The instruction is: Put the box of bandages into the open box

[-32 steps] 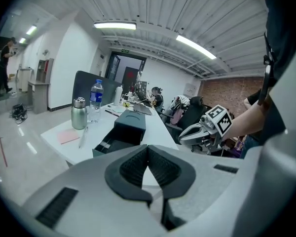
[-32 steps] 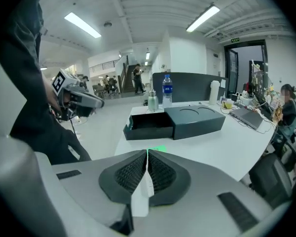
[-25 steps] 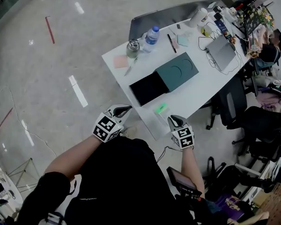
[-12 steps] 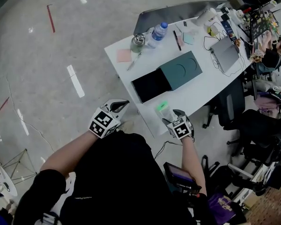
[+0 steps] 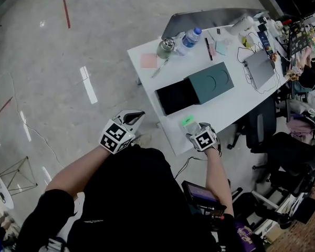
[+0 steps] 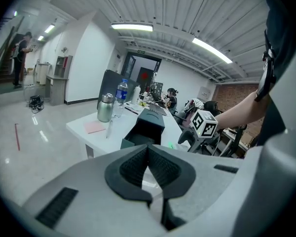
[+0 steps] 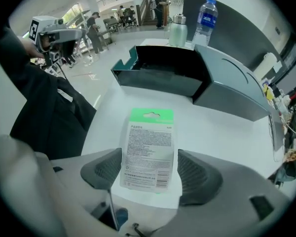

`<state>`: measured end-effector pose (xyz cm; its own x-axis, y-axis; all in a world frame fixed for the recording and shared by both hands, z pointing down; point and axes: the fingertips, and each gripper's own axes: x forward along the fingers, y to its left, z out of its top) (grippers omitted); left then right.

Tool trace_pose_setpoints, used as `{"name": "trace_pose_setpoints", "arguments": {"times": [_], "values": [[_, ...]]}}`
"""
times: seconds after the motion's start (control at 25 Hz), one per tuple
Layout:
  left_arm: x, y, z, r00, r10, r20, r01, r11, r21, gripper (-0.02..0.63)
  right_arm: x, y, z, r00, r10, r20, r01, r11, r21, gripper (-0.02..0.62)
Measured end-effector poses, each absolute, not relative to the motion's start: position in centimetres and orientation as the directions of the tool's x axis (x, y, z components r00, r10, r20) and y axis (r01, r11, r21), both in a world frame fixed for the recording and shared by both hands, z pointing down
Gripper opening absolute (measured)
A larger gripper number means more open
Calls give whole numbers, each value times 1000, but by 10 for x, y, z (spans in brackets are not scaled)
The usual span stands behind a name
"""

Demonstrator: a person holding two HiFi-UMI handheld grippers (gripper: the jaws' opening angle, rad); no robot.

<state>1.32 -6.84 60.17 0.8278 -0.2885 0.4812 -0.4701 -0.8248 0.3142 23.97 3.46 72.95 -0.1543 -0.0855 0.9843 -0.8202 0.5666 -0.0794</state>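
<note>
The box of bandages (image 7: 149, 149), white with a green top, lies flat on the white table (image 7: 227, 137) near its front edge (image 5: 187, 122). My right gripper (image 7: 149, 169) reaches over that edge (image 5: 196, 131). Its jaws are opening, with the bandage box between them and a gap at each pad. The open box (image 7: 158, 75), dark teal with a black inside, lies just beyond on its side, mouth towards me (image 5: 173, 96). Its lid part (image 5: 211, 81) stretches away behind it. My left gripper (image 5: 137, 116) hovers off the table to the left, shut and empty (image 6: 148, 157).
At the table's far end stand a water bottle (image 5: 190, 37) and a metal flask (image 5: 167, 47), with a pink note (image 5: 149, 61) and a pen (image 5: 159, 68). A laptop (image 5: 259, 67) and cables lie at the right. An office chair (image 5: 262, 122) stands beside the table.
My right gripper has moved forward to the table's front edge and its jaws have spread around the bandage box. The left gripper has barely moved.
</note>
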Motion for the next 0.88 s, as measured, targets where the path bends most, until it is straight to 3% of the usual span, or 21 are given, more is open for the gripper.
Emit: {"name": "trace_pose_setpoints", "arguments": {"times": [0.36, 0.88], "values": [[2, -67, 605, 821, -297, 488, -485, -815, 319, 8, 245, 46, 733, -130, -21, 991, -832, 545, -98, 330], [11, -77, 600, 834, -284, 473, -464, -825, 322, 8, 234, 31, 700, -127, -105, 986, -736, 676, -22, 330]]}}
